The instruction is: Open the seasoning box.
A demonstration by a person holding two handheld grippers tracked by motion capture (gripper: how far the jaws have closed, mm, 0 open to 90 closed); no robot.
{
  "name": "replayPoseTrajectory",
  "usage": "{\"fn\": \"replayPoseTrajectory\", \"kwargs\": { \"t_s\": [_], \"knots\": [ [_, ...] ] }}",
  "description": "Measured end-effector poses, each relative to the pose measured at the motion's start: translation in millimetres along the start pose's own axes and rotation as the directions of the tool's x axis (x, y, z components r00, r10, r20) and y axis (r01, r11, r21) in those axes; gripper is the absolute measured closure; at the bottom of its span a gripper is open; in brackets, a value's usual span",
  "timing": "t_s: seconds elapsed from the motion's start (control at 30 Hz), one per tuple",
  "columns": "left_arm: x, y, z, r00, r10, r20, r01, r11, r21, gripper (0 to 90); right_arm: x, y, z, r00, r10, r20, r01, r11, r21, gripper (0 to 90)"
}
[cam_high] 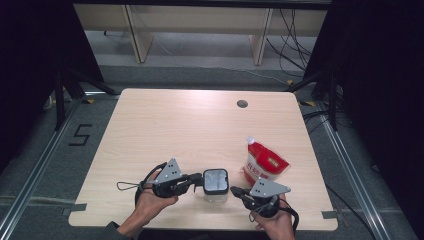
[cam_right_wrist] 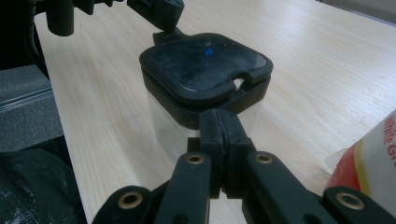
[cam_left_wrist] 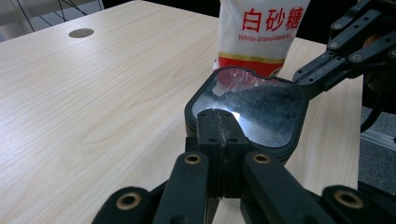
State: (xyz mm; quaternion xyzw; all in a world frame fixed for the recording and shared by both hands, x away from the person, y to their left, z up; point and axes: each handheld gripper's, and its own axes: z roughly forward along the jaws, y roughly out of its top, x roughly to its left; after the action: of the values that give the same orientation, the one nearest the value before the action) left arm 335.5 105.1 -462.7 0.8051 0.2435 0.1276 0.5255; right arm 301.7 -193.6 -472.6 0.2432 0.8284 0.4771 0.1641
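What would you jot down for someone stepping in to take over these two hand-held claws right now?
Left gripper: shut, tips against the left edge of the jar's black lid.
Right gripper: shut, tips at the lid's right front corner.
Clear jar: upright near the table's front edge, lid on.
Sugar bag: standing just right of the jar, sealed as far as I can tell.
Done: both grippers brought to the lid.
Left: probably opening the lid, then adding sugar.

A lidded container (cam_high: 215,184) stands near the table's (cam_high: 165,125) front edge, between the left gripper (cam_high: 196,180) on its left and the right gripper (cam_high: 236,191) on its right. A sugar bag (cam_high: 262,164) stands just right of it, slightly farther back.
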Motion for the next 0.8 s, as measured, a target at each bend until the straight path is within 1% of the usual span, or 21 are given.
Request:
{"fn": "replayPoseTrajectory", "kwargs": {
  "t_s": [0.03, 0.07, 0.1, 0.13, 0.17, 0.2, 0.23, 0.27, 0.3, 0.37, 0.4, 0.47, 0.5, 0.53, 0.57, 0.6, 0.63, 0.67, 0.7, 0.73, 0.8],
  "knots": [
    [-0.3, -1.0, 1.3, 1.0000, 0.003, 0.006, -0.002, 1.0000, -0.006, 89.1, 0.5, 0.2, 0.6, 1.0000, 0.008, 0.001, -0.008, 1.000, -0.001, 90.0],
    [0.2, -1.0, 1.3, 1.0000, 0.001, 0.006, -0.001, 1.0000, -0.005, 89.2, 0.4, 0.4, 1.3, 1.0000, 0.005, 0.001, -0.005, 1.000, 0.000, 90.0],
    [1.2, -0.4, 0.7, 0.9999, 0.008, 0.008, -0.008, 1.0000, 0.004, 89.2, 0.4, 0.4, 1.7, 1.0000, 0.004, 0.001, -0.004, 1.000, -0.002, 90.0],
    [0.8, -0.7, 0.8, 1.0000, -0.006, 0.006, 0.006, 1.0000, 0.004, 89.1, 0.1, 0.7, 1.7, 1.0000, 0.003, -0.002, -0.003, 1.000, 0.001, 90.0],
    [0.8, -0.8, 0.9, 1.0000, -0.005, 0.006, 0.005, 1.0000, 0.003, 89.2, 0.0, 0.8, 2.1, 1.0000, 0.002, 0.002, -0.002, 1.000, -0.003, 90.0],
    [0.0, -0.9, 1.4, 1.0000, -0.003, 0.003, 0.003, 1.0000, -0.004, 89.2, 0.8, 1.0, 1.8, 0.9998, 0.018, 0.007, -0.018, 1.000, 0.002, 90.0],
    [0.0, -1.0, 1.4, 1.0000, -0.002, 0.004, 0.002, 1.0000, -0.004, 89.2, 0.8, 1.3, 2.2, 0.9999, 0.015, 0.007, -0.015, 1.000, 0.004, 90.0],
    [0.8, -0.8, 1.1, 1.0000, 0.000, 0.007, 0.000, 1.0000, 0.001, 89.2, 1.1, 1.9, 2.8, 1.0000, 0.009, -0.004, -0.009, 1.000, 0.004, 90.0],
    [0.9, -0.8, 1.3, 0.9999, -0.006, 0.009, 0.006, 1.0000, 0.000, 89.1, 1.0, 2.4, 3.4, 1.0000, -0.001, -0.001, 0.001, 1.000, -0.001, 90.0],
    [0.2, -0.4, 1.6, 1.0000, -0.005, 0.001, 0.005, 1.0000, -0.002, 89.0, 1.0, 3.1, 4.4, 1.0000, -0.003, -0.007, 0.003, 1.000, 0.002, 90.0],
    [0.2, -0.4, 1.6, 1.0000, -0.005, 0.001, 0.005, 1.0000, -0.002, 88.9, 1.4, 2.9, 6.2, 1.0000, 0.000, -0.002, 0.000, 1.000, -0.013, 90.0],
    [-0.5, 0.2, 1.4, 1.0000, 0.006, -0.004, -0.006, 1.0000, -0.002, 88.3, 1.5, 3.1, 5.7, 1.0000, 0.004, -0.001, -0.004, 1.000, -0.004, 90.0],
    [0.4, 0.2, 1.7, 1.0000, 0.008, 0.002, -0.008, 0.9999, -0.010, 87.3, 1.2, 3.3, 5.4, 1.0000, -0.004, -0.006, 0.004, 1.000, 0.002, 90.0],
    [0.4, 0.2, 1.7, 1.0000, 0.008, 0.002, -0.008, 0.9999, -0.010, 87.0, 1.0, 3.3, 5.2, 1.0000, -0.005, -0.002, 0.005, 1.000, 0.005, 90.0],
    [-0.1, 0.7, -0.5, 0.9999, 0.005, -0.013, -0.005, 1.0000, -0.001, 86.6, 0.4, 3.0, 5.4, 1.0000, 0.000, -0.007, 0.000, 1.000, -0.002, 90.0],
    [-0.1, 0.9, -1.0, 0.9999, 0.008, -0.011, -0.008, 1.0000, -0.004, 86.5, 0.3, 3.1, 4.5, 1.0000, 0.003, 0.003, -0.003, 1.000, 0.001, 90.0],
    [0.8, 1.0, -1.8, 0.9998, 0.020, -0.006, -0.020, 0.9998, -0.001, 86.4, -0.1, 3.0, 3.9, 1.0000, 0.002, 0.004, -0.002, 1.000, 0.002, 90.0],
    [0.5, 1.2, -2.7, 0.9997, 0.017, -0.015, -0.017, 0.9998, 0.004, 86.2, -0.7, 2.7, 3.8, 1.0000, 0.005, 0.004, -0.005, 1.000, -0.001, 90.0],
    [0.1, 0.7, -2.6, 0.9999, 0.007, -0.015, -0.007, 1.0000, 0.001, 86.2, -1.1, 3.0, 2.6, 0.9999, 0.009, 0.009, -0.009, 1.000, 0.003, 90.0],
    [0.1, 0.7, -2.6, 0.9999, 0.007, -0.015, -0.007, 1.0000, 0.001, 86.3, -1.1, 3.0, 2.6, 0.9999, 0.009, 0.009, -0.009, 1.000, 0.003, 90.0],
    [1.4, 1.0, -3.7, 0.9990, 0.044, -0.006, -0.044, 0.9990, 0.009, 86.5, -1.0, 3.1, 2.2, 0.9999, 0.006, 0.011, -0.006, 1.000, 0.004, 90.0]
  ]
}}
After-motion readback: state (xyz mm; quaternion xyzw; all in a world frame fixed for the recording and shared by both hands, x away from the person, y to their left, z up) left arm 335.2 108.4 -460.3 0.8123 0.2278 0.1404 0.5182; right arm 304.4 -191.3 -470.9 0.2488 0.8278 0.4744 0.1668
